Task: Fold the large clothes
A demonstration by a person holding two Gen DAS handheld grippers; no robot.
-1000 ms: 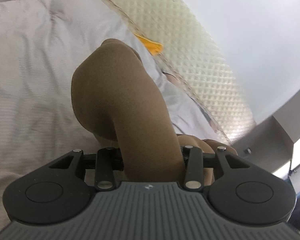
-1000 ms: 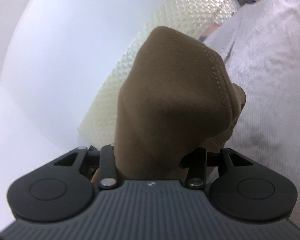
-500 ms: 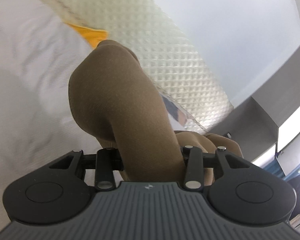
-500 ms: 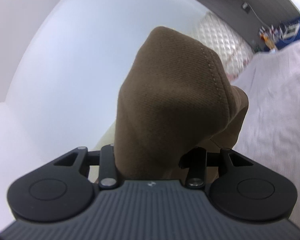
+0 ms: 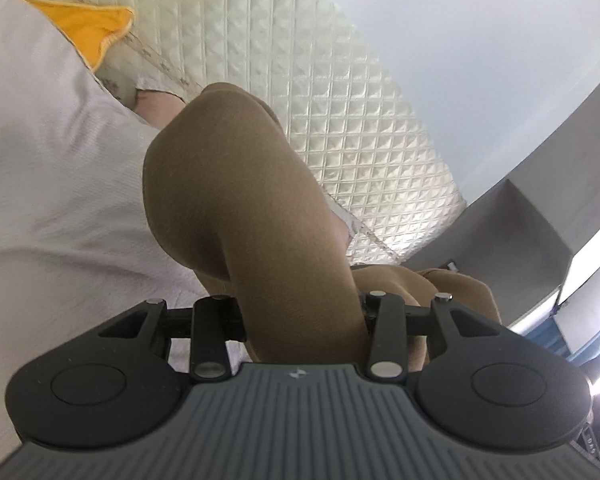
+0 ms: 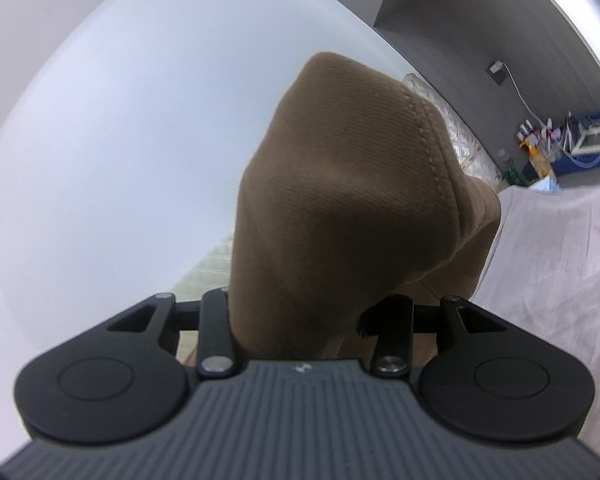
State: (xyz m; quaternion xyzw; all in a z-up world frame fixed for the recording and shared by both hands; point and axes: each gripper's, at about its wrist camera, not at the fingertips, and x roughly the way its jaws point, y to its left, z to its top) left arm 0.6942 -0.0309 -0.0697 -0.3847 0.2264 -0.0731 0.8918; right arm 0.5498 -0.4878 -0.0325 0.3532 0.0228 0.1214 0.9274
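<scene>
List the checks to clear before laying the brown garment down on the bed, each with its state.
1. Left gripper clamped on the brown garment: ok.
2. Right gripper clamped on it: ok.
3. Fingertips visible: not ok, cloth covers both.
4. Garment hanging flat between the grippers: cannot tell.
5. White bedding free where the garment lands: cannot tell; a yellow cloth lies near the quilted headboard.

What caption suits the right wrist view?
Right gripper clamps a bunched fold of brown garment held up before a pale wall, bed sheet at right.
</scene>
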